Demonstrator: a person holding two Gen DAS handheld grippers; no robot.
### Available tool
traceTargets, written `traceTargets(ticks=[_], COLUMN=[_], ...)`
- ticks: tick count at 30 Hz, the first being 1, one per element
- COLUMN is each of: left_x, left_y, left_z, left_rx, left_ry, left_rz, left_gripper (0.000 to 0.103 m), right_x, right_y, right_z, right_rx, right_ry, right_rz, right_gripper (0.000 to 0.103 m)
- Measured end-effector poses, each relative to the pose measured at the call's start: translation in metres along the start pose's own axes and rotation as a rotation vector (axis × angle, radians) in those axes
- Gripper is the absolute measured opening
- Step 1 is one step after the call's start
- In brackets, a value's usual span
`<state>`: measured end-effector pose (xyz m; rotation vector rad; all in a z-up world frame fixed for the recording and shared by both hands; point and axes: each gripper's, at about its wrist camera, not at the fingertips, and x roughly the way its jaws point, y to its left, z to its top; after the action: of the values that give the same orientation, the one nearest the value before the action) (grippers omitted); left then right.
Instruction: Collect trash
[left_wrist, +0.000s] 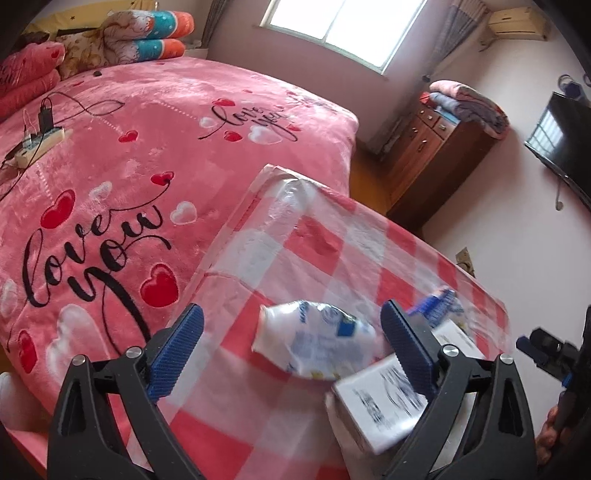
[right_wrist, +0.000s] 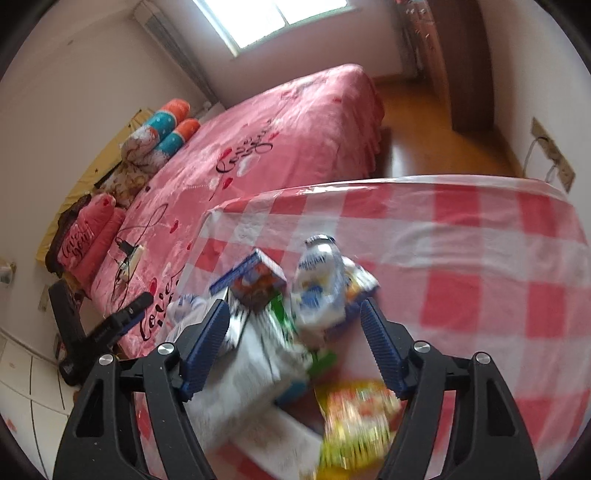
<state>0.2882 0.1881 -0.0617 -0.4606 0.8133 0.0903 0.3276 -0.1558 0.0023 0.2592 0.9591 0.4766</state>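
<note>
Left gripper (left_wrist: 291, 345) angled down over the table (left_wrist: 369, 236) – ribbed blue pads wide apart, a crumpled white-blue wrapper (left_wrist: 314, 339) between them, untouched; white box (left_wrist: 380, 410) by the right finger. Right gripper (right_wrist: 293, 345) angled down too, jaws open over blurred trash – glossy white pouch (right_wrist: 317, 280), small printed carton (right_wrist: 258, 280), yellow-red packet (right_wrist: 358, 421) – gripping nothing. Checked plastic tablecloth, plush pink bed (left_wrist: 147, 147) beside it.

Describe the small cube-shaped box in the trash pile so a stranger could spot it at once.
Start at the red-and-white checked tablecloth beside the pink bed. A heap of trash lies near the cloth's bed-side corner, and the box sits at its far end, left of a white-and-blue pouch. It alone is a small cube with a blue top and a dark picture on its side.
</note>
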Motion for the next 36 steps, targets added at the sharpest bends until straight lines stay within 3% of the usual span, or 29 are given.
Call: traceTargets(ticks=[2,4,7,12,18,24,36], left_x=[0.012,0.021,0.034,0.043,0.046,0.042,0.006], left_y=[0.003,0.006,0.008,-0.003,-0.02,-0.045,-0.089], left_z=[0.0,0.0,0.0,-0.001,-0.009,-0.026,-0.09], left_rx=[-0.018,-0.029,-0.056,-0.005,0.078,0.129,0.254], left_ry=[0.015,0.022,0.043,0.062,0.076,0.124,0.167], left_rz=[0.004,0.032,0.012,0.01,0.001,-0.077,-0.165], left_gripper=[0.085,0.068,0.063,0.058,0.055,0.049,0.05], right_x=[0.016,0.035,0.06,0.103,0.149,0.141,0.061], right_y=[0.004,0.008,0.02,0.049,0.058,0.061,0.019], right_z=[0.013,0.028,0.043,0.056,0.043,0.011,-0.062], right_rx=[-0.01,-0.004,-0.039,-0.124,-0.224,-0.322,-0.247], right_ry=[0.021,0.059,0.077,0.119,0.215,0.26,0.243], right_rz=[-0.013,0.004,-0.028,-0.035,-0.093,-0.114,-0.107], right_gripper=[0.073,0.073,0.074,0.076,0.074,0.061,0.061])
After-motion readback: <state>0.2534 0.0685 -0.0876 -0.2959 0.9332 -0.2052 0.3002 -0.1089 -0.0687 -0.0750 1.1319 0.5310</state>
